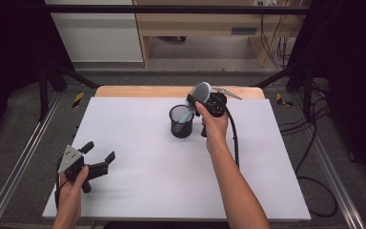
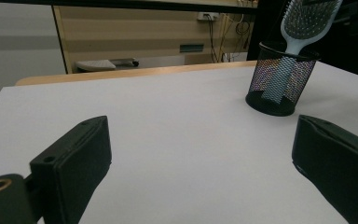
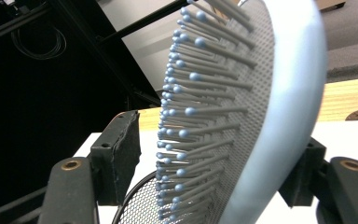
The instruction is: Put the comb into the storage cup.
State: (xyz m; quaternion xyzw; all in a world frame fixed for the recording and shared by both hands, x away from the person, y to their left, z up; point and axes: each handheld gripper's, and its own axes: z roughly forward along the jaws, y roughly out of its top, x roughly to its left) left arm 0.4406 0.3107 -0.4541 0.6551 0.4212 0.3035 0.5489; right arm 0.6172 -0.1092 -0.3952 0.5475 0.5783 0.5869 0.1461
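Hairbrush (image 1: 199, 94) handle-down in mesh cup (image 1: 181, 122)

**No readable text in the scene**

No lettering, brand, number or sign can be made out in any of the views. Yellow-and-black striped markers (image 1: 77, 99) are seen on the floor beside the table's far corners, but they carry no writing. A wall socket plate (image 2: 206, 16) is seen in the left gripper view; nothing on it is legible.
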